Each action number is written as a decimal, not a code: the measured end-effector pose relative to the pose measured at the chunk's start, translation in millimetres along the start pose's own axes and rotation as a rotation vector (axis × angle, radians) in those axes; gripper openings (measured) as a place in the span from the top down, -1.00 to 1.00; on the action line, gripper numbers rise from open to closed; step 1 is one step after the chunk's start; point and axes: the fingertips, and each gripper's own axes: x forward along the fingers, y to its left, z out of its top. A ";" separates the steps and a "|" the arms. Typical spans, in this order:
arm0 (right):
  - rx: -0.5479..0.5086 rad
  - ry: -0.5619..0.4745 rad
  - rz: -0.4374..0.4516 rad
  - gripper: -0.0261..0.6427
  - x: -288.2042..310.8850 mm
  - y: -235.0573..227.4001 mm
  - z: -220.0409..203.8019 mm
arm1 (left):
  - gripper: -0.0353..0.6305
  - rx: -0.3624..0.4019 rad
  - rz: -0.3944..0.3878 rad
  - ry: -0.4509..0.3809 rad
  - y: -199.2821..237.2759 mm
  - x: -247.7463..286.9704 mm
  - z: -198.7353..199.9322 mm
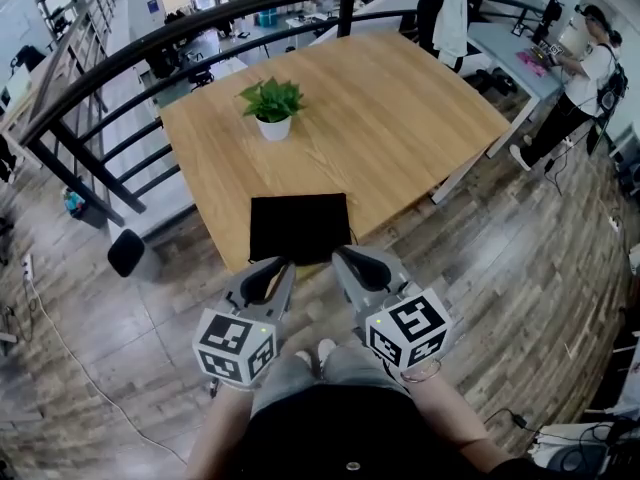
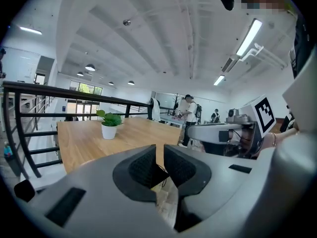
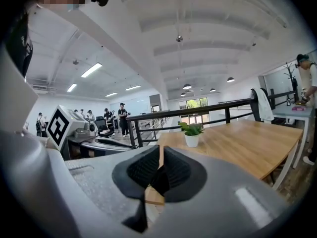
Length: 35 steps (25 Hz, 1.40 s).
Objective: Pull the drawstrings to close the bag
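- The black bag (image 1: 298,226) lies flat on the desk (image 1: 400,118), at its near edge, just in front of both grippers.
- I see the jaws of the left gripper (image 2: 159,150) nearly closed, with only a narrow slit. A thin dark drawstring (image 2: 163,174) is caught there.
- The jaws of the right gripper (image 3: 161,152) are almost together, on a black part of the bag.

**Hidden behind the jaw tips**
The bag's (image 1: 300,226) near edge, at its 6 o'clock, lies behind the left gripper (image 1: 280,265) and right gripper (image 1: 343,255). Its drawstrings are too thin to make out, and whether either pair of jaws pinches one I cannot tell from here.
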 end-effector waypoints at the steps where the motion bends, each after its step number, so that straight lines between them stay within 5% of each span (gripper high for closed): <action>1: -0.010 -0.001 0.006 0.86 -0.3 3.1 1.2 | 0.72 -0.002 0.000 -0.003 -1.5 -0.9 -0.7; 14: -0.023 0.032 0.034 0.93 -4.4 25.7 -11.2 | 0.84 0.051 -0.004 0.029 -15.7 -6.6 -17.8; 35: -0.024 0.107 0.050 0.93 -6.3 26.9 -30.5 | 0.85 -0.017 0.020 0.039 -12.9 -8.0 -25.9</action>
